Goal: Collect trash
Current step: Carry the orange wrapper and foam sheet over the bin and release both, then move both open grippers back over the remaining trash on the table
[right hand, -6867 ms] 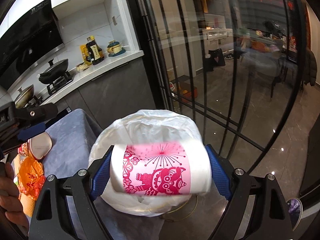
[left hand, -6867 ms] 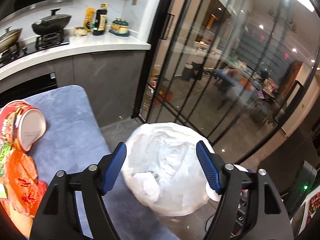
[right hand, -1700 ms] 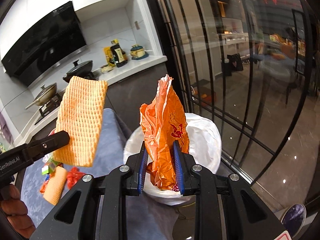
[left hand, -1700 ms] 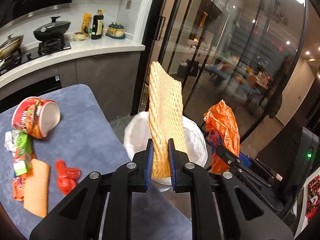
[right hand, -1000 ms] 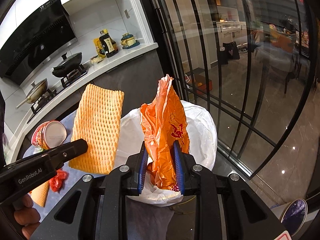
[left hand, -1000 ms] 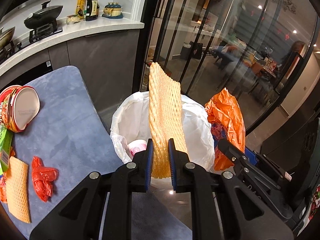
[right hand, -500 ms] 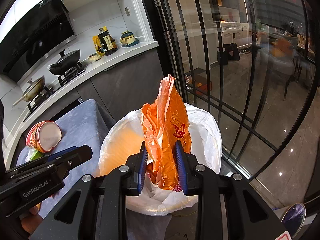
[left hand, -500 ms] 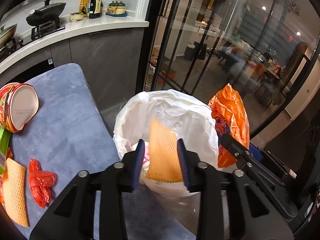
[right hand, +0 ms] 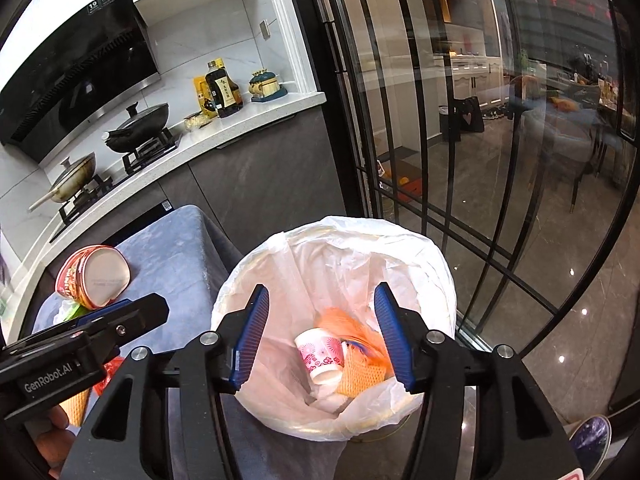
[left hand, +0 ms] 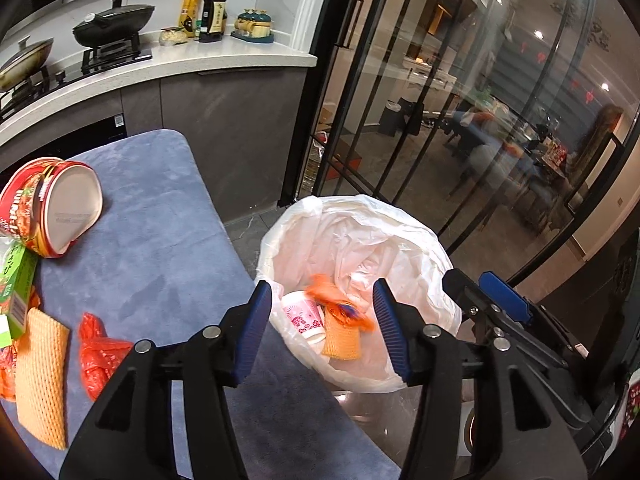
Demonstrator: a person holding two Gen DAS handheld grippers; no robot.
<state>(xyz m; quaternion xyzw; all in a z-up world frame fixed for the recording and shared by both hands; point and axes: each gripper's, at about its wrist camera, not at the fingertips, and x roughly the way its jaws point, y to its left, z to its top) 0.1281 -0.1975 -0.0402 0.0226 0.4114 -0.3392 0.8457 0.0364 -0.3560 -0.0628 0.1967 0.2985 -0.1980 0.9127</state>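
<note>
A trash bin lined with a white bag stands beside the blue-covered table. Inside lie a pink-patterned paper cup, an orange foam net and a blurred orange plastic bag. My left gripper is open and empty above the bin's near rim. My right gripper is open and empty over the bin. On the table remain a red noodle bowl, a second foam net, a red plastic wad and a green box.
A kitchen counter with pans and bottles runs behind the table. Glass sliding doors with black frames stand behind the bin. The right gripper's body shows at the right of the left wrist view.
Both grippers opened. The foam net fell from the left gripper and the orange bag fell from the right gripper, both into the bin.
</note>
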